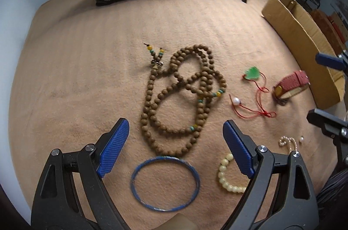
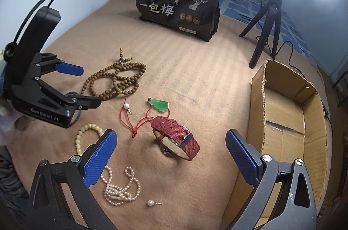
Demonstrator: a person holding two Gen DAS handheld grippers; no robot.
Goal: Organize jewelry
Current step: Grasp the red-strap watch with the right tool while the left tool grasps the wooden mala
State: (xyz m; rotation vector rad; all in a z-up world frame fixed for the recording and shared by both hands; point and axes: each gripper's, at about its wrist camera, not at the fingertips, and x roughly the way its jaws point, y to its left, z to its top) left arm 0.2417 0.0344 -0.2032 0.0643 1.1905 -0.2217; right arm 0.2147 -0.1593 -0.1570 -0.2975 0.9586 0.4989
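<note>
A: Two grippers are in my hands, both spread wide and holding nothing. My left gripper (image 1: pixel 176 143) hovers over the tan blanket (image 1: pixel 87 77); my right gripper (image 2: pixel 171 156) hovers nearer the cardboard box (image 2: pixel 289 125).

B: State what lies between the left fingers.

A: The lower loops of the long brown wooden bead necklace (image 1: pixel 184 88), and just below it the blue bangle (image 1: pixel 165 183), lying flat. The necklace's lowest loop touches the bangle's top edge. Neither finger contacts either item.

B: Items to the right of that?

A: A cream bead bracelet (image 1: pixel 226 173), partly hidden behind my left gripper's right finger. Beyond it, a green jade pendant (image 1: pixel 252 73) on a red cord and a single pearl (image 1: pixel 236 101) on a red cord.

B: And under the right gripper?

A: A red-strapped wristwatch (image 2: pixel 176 136) stands on its edge between the fingers, untouched. The jade pendant lies just behind it. A small-pearl strand (image 2: pixel 119 188) is bunched beside the left finger, with a loose pearl pin (image 2: pixel 151 202) near it.

B: Box status?

A: Open top, on the blanket to the right, apart from the watch. A black snack bag (image 2: pixel 178 10) stands upright at the far edge, a small tripod (image 2: pixel 267 27) beside it.
</note>
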